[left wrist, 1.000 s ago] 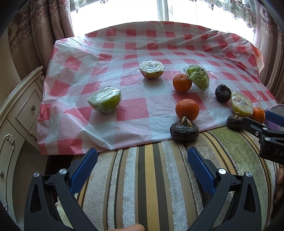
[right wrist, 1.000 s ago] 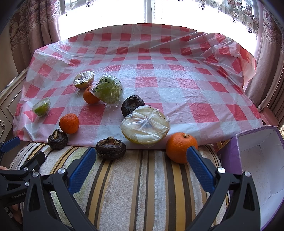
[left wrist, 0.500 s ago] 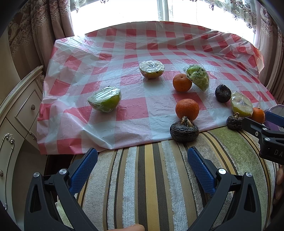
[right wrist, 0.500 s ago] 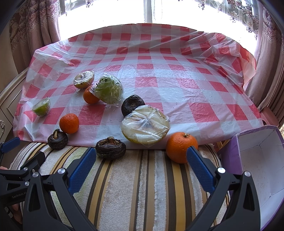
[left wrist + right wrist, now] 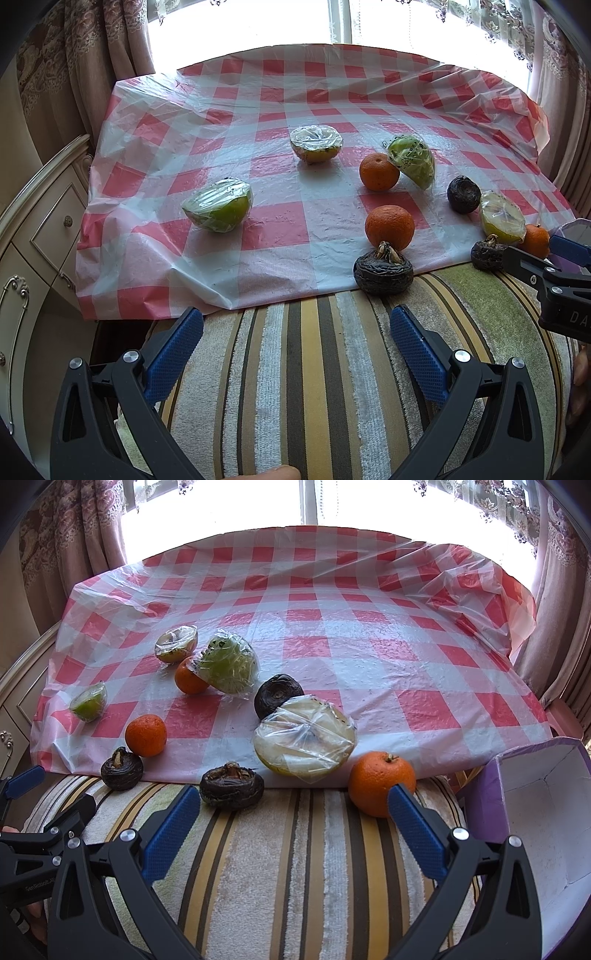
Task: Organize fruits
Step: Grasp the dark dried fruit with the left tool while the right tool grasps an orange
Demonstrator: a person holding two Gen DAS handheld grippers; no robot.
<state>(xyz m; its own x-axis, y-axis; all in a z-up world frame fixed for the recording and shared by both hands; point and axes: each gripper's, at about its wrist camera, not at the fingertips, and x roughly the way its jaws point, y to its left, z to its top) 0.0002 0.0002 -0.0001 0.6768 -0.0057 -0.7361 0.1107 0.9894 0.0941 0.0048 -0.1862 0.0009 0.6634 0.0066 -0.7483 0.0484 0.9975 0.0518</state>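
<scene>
Up front in the left wrist view, the left tongs hang with their blue pads spread wide and nothing between them, above a striped towel. Beyond the towel lies a red-and-white checked plastic cloth over the table. On the cloth sit a wrapped green fruit half at the left, a wrapped pale half farther back, and an orange touching a wrapped green fruit. A second orange stands just behind a dark wrinkled fruit at the cloth's near edge. To the right are another dark fruit, a wrapped yellow half, a small dark fruit and a third orange, partly hidden. The right tongs reach in from the right edge.

From the right wrist view, the right tongs are likewise spread wide and empty over the towel. A dark wrinkled fruit lies just ahead of the left pad, on the towel at the cloth's edge. An orange sits right by the right pad. Between them, slightly back, rests the large wrapped yellow half, touching a dark fruit behind it. A purple box with a white inside stands open at the right. Parts of the left tongs show at the left edge.
</scene>
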